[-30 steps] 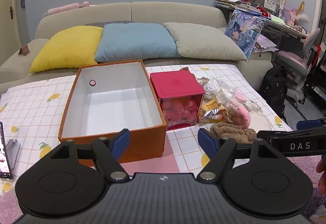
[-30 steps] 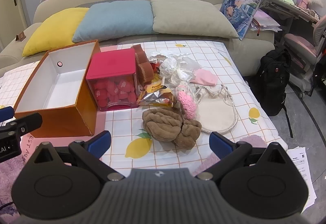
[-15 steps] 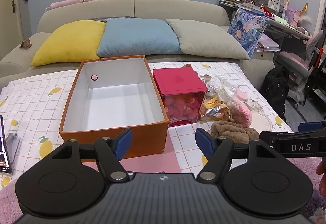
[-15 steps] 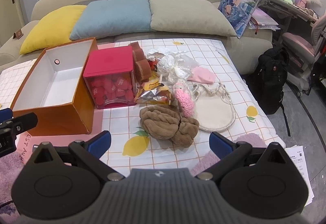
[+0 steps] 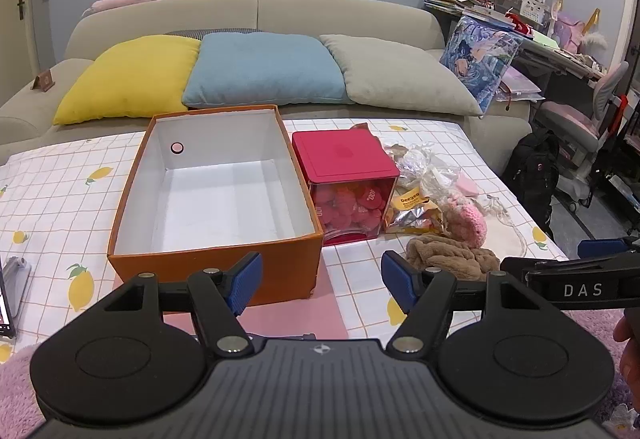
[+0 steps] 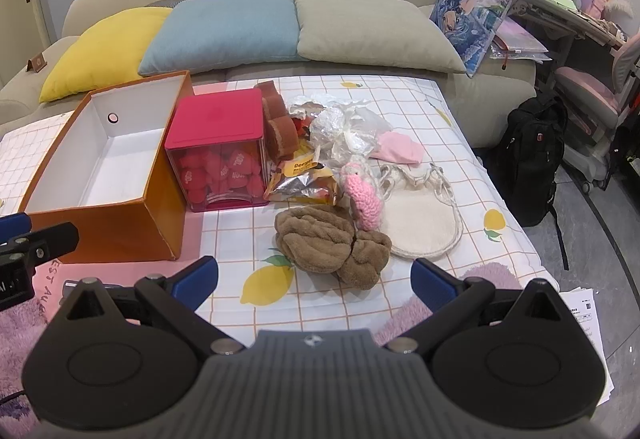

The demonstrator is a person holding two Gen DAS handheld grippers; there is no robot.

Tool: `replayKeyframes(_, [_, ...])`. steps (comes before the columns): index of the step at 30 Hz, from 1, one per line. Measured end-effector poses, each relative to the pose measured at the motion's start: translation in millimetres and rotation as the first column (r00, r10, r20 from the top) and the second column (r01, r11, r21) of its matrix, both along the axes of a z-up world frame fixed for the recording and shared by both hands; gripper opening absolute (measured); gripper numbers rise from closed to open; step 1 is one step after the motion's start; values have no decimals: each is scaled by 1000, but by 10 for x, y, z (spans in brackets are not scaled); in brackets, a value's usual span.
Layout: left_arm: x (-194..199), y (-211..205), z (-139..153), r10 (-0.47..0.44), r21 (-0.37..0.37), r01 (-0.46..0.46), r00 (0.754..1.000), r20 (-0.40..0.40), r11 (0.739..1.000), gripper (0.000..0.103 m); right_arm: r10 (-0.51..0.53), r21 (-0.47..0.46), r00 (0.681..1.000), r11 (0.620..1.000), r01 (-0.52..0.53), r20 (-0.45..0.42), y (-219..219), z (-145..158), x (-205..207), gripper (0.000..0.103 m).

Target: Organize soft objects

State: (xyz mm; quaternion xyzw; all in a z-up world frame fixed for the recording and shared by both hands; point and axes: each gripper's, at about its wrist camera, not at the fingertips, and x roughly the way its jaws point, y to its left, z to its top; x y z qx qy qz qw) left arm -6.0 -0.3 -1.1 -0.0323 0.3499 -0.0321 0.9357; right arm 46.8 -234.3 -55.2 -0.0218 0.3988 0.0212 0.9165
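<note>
An empty orange box point(image 5: 216, 271) with a white inside stands on the lemon-print table; it also shows in the right wrist view point(image 6: 104, 231). A brown fuzzy bundle point(image 6: 332, 243) lies just ahead of my right gripper point(image 6: 314, 275), which is open and empty. Behind it lie a pink knitted piece point(image 6: 362, 195), a cream woven pouch point(image 6: 420, 223) and a pink cloth point(image 6: 400, 147). My left gripper point(image 5: 320, 279) is open and empty, in front of the box's near right corner. The brown bundle also shows in the left wrist view point(image 5: 448, 257).
A clear container with a red lid point(image 5: 344, 183) stands right of the box. Snack wrappers point(image 6: 304, 179) and crinkled plastic point(image 6: 344, 127) lie beside it. A sofa with three cushions point(image 5: 260, 71) is behind the table. A phone point(image 5: 6, 299) lies at the left edge. A black backpack point(image 6: 532, 155) is on the floor.
Both grippers have risen and drawn slightly closer to the table, so the box and pile sit lower in view. Both stay open and nothing has been picked up.
</note>
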Motion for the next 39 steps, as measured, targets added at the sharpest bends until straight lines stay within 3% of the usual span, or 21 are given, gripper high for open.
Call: replayKeyframes(39, [24,1,-15,-19,-1,19,1000,-9,1000,81,3,4,1000,1000,-3,-18,13,-33,35,100])
